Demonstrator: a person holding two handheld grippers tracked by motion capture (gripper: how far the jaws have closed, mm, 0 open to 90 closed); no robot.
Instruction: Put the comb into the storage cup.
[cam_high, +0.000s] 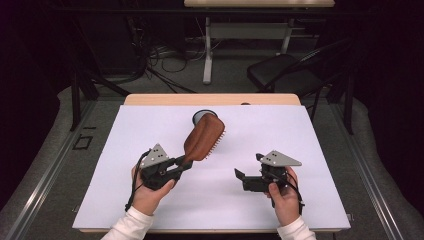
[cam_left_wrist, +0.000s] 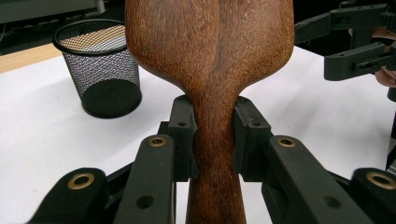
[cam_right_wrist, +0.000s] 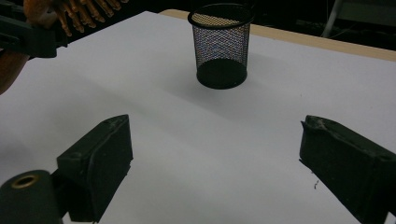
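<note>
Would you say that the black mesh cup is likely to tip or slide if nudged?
The mesh cup looks light, being thin open wire, so a nudge would probably slide it across the smooth white table cover. Standing upright and empty, it might tip if pushed near the rim.

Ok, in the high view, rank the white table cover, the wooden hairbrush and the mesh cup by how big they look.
1. White table cover, by far the largest.
2. Wooden hairbrush.
3. Mesh cup, smallest as seen, though the hairbrush hides most of it, so that is unsure.

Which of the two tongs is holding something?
The left tongs: they are shut on the wooden hairbrush at its handle. The right tongs stand open with nothing between them.
</note>
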